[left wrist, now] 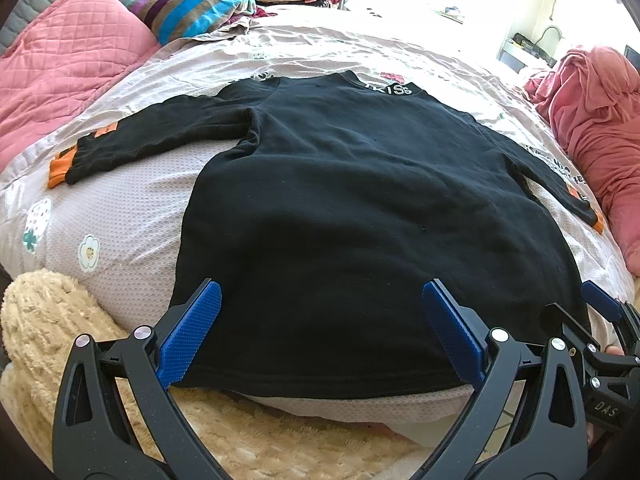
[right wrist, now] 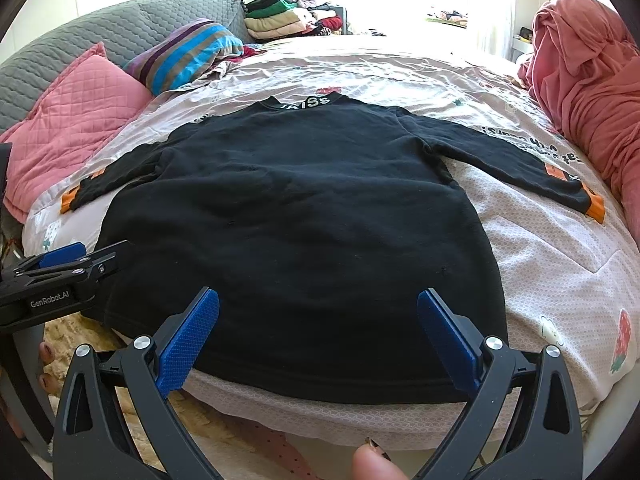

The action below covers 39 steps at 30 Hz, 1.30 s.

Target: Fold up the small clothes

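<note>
Left wrist view is showing the left gripper (left wrist: 320,332) hovering with its blue pads spread wide and nothing between them, just above the near hem of the black sweatshirt (left wrist: 340,200). The sweatshirt is lying flat on the bed (left wrist: 132,216), filling the middle of the frame, collar toward the top and both sleeves stretched out to the sides with orange cuffs at the ends. In the right wrist view the right gripper (right wrist: 318,334) is likewise standing open and empty over the same hem, while the left sleeve (right wrist: 116,176) is reaching toward the left edge of the frame and the right sleeve (right wrist: 516,164) toward the right edge. Nothing is folded so far, so the step in hand is likely the first fold. To do it well, each gripper should be closing on one layer pair only, at a sleeve cuff or a hem corner, not on the bedsheet underneath, which is lying tight against the cloth. Lifting both sides evenly and carrying them across low should be keeping the body from bunching. A cream blanket (left wrist: 60,320) at the lower left is sitting just beside the hem and could be snagging a pad.
</note>
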Each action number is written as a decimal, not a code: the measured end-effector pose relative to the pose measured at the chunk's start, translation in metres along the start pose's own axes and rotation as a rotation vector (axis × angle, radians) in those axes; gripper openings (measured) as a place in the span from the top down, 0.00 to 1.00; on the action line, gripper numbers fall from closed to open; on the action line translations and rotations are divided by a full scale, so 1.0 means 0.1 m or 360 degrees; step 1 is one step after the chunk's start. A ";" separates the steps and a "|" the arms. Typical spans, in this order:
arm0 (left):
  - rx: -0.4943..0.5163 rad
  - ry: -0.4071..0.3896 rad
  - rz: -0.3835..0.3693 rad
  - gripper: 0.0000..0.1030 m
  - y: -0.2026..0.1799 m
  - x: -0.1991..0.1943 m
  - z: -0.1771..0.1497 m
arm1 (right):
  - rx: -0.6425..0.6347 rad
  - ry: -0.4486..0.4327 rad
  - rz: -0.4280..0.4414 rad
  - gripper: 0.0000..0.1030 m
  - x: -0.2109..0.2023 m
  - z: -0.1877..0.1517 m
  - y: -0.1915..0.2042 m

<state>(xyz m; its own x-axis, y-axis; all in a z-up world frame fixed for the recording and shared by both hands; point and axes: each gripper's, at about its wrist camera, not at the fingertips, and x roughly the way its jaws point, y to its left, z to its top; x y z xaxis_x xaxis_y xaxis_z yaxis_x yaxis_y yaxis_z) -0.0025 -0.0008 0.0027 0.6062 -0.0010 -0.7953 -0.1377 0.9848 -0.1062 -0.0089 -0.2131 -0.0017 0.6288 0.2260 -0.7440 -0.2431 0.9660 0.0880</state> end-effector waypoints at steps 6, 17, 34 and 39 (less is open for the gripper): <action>0.0003 0.0000 0.0001 0.08 0.00 0.00 0.00 | 0.0002 0.0004 -0.0003 0.04 0.00 0.00 -0.01; 0.0003 -0.0002 -0.0002 0.08 0.00 0.00 0.00 | -0.0003 0.0004 -0.0008 0.04 0.02 -0.01 -0.03; -0.0013 -0.0016 0.0007 0.08 0.03 0.00 0.11 | -0.0001 -0.0036 0.0001 0.04 0.05 0.11 -0.08; -0.0022 -0.0021 0.0010 0.08 0.05 0.03 0.17 | 0.0012 -0.0062 0.0003 0.04 0.06 0.21 -0.11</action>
<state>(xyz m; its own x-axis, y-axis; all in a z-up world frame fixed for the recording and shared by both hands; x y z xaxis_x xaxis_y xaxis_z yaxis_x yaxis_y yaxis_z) 0.0121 0.0070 0.0105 0.6157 0.0078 -0.7880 -0.1525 0.9822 -0.1094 0.0134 -0.2198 0.0066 0.6567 0.2324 -0.7175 -0.2390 0.9664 0.0942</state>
